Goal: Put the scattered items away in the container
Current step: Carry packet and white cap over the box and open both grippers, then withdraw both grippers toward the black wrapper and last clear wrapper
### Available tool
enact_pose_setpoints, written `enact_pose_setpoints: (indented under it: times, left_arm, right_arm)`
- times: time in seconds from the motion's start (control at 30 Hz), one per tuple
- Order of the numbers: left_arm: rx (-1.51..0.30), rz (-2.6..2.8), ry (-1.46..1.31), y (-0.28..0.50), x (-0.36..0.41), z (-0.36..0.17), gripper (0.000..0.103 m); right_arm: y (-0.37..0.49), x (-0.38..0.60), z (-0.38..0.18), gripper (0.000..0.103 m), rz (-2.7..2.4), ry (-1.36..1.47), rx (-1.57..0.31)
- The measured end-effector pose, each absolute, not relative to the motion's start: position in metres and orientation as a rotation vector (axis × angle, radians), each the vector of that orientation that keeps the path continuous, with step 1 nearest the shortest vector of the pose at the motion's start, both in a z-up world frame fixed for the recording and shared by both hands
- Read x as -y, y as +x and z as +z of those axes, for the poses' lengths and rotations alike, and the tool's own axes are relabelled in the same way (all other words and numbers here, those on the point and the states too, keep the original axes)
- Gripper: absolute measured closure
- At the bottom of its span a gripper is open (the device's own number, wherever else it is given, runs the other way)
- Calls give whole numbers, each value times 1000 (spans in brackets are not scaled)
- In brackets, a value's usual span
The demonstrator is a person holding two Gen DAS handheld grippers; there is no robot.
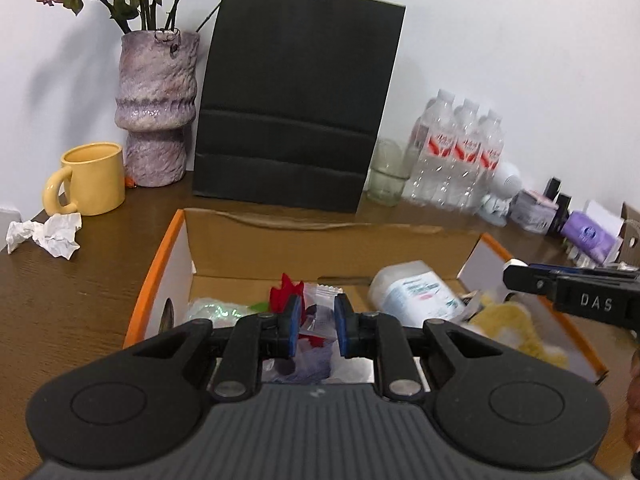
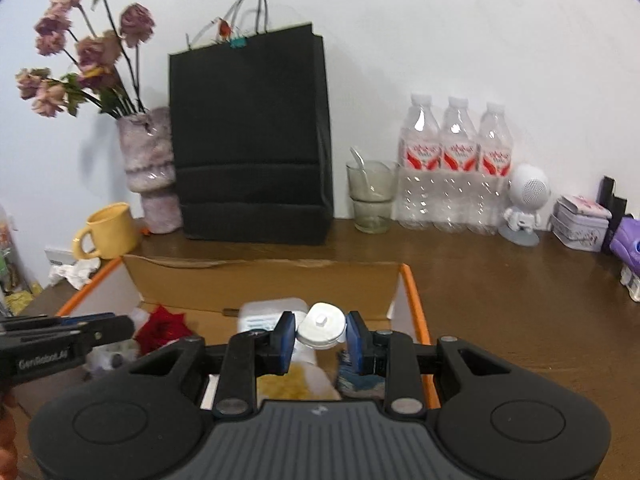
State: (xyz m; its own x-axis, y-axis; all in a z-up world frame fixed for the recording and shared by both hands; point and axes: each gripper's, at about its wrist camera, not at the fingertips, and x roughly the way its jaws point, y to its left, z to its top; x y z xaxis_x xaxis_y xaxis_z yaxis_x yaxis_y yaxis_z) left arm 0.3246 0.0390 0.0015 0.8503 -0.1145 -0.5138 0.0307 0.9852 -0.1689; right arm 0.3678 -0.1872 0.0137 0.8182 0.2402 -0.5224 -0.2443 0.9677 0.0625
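Inside orange-rimmed cardboard box (image 1: pixel 168 248), left claw (image 1: pixel 317 326) part-open over crinkly sachet (image 1: pixel 320 312), right claw (image 2: pixel 320 340) pinching round white cap (image 2: pixel 321 325).

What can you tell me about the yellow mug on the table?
The yellow mug looks like glazed ceramic, pale yellow, with a thick loop handle facing outward to its left. It stands upright on the brown wooden table, open mouth up, contents not visible. It sits beside the mottled purple vase, with crumpled white paper just in front.
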Motion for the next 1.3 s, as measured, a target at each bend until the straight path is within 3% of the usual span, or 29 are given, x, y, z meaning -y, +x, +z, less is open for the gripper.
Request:
enact_pose_setpoints:
  times: [0.13, 0.2, 0.23, 0.27, 0.3, 0.33, 1.3]
  left_arm:
    - [-558, -77, -178, 325, -42, -2, 80]
    - [-566, -73, -190, 326, -41, -2, 50]
    - [-561, -69, -196, 324, -41, -2, 28]
    - [-554, -68, -197, 323, -40, 0, 14]
    - [-547, -64, -195, 321, -39, 2, 10]
    - [-535, -58, -192, 319, -38, 4, 2]
    - [-496, -51, -221, 296, -38, 23, 0]
  right_arm:
    - [369, 180, 8, 76, 266, -35, -577]
    - [367, 178, 8, 69, 273, -46, -585]
    - [365, 177, 9, 46, 275, -45, -593]
    - [364, 176, 10, 15, 278, -44, -599]
    - [362, 176, 12, 4, 281, -45, -595]
    - [360, 176, 14, 1, 284, -51, -589]
    - [338, 172, 28, 1, 270, -79, -592]
